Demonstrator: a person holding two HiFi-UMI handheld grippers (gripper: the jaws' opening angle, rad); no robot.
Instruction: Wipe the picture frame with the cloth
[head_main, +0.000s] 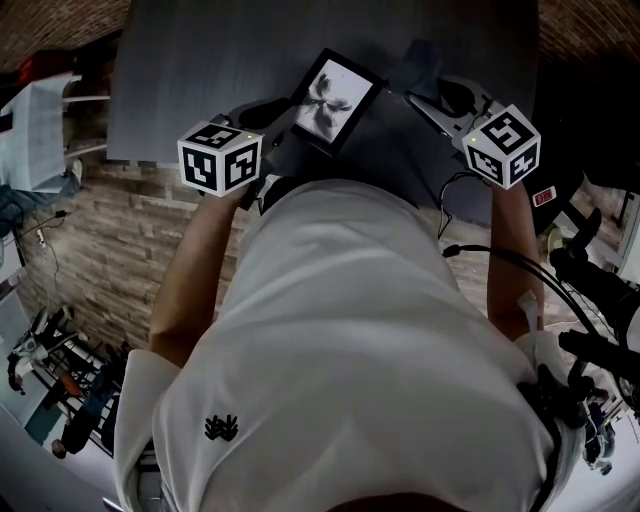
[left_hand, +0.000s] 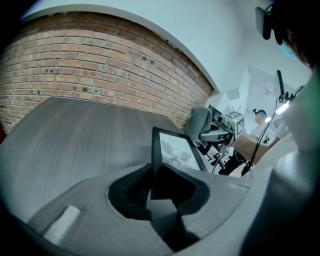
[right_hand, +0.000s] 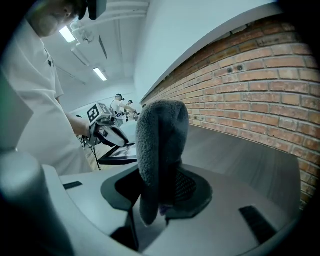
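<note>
Dim light, fisheye-warped, dark-vignetted edges

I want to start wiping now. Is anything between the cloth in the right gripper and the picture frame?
Nothing visible does. The cloth, gripped by the right gripper, sits just beside the picture frame held in the left gripper, with only open air between them.

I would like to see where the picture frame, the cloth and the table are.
picture frame (head_main: 335, 100): head view, middle of the glass.
cloth (right_hand: 161, 135): right gripper view, fold above the jaws.
table (left_hand: 75, 135): left gripper view, bare grey top.
</note>
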